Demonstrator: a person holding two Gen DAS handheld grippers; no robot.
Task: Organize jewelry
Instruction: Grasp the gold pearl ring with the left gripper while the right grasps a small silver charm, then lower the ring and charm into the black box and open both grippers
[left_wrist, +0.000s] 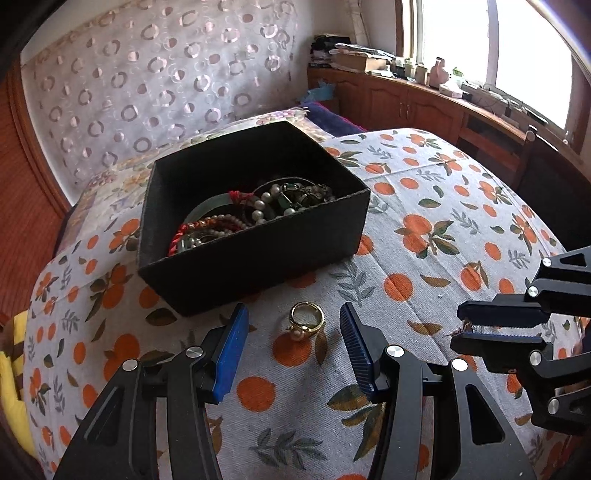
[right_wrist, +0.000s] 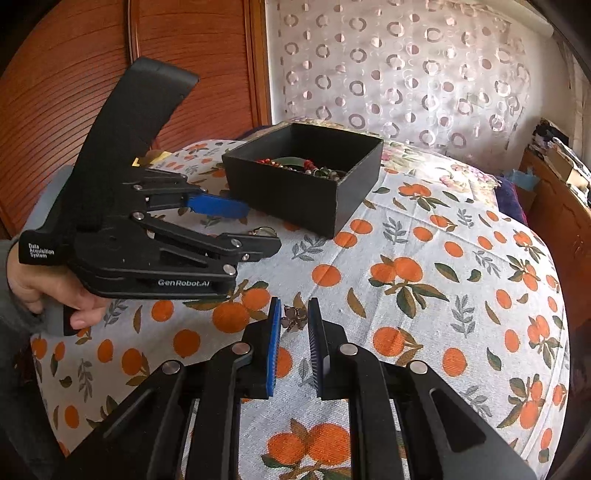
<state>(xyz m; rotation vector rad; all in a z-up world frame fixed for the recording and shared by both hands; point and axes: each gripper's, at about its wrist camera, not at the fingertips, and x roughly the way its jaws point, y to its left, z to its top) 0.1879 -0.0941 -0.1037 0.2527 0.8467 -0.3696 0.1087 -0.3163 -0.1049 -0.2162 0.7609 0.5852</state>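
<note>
A gold ring with a pearl (left_wrist: 306, 320) lies on the orange-print cloth (left_wrist: 424, 229), between the fingers of my left gripper (left_wrist: 293, 317), which is open around it. It shows faintly in the right wrist view (right_wrist: 264, 232) behind the left gripper (right_wrist: 258, 227). My right gripper (right_wrist: 294, 314) is nearly shut on a small dark flower-shaped piece of jewelry (right_wrist: 293, 317); it also shows at the right of the left wrist view (left_wrist: 458, 328). A black open box (left_wrist: 255, 218) holding beads, bangles and necklaces stands just beyond the ring, also seen in the right wrist view (right_wrist: 306, 177).
The cloth covers a rounded surface that drops off at the edges. A patterned curtain (left_wrist: 155, 81) hangs behind. A wooden cabinet (left_wrist: 424, 107) with clutter runs under the window at right. Wooden panels (right_wrist: 184, 55) stand at left.
</note>
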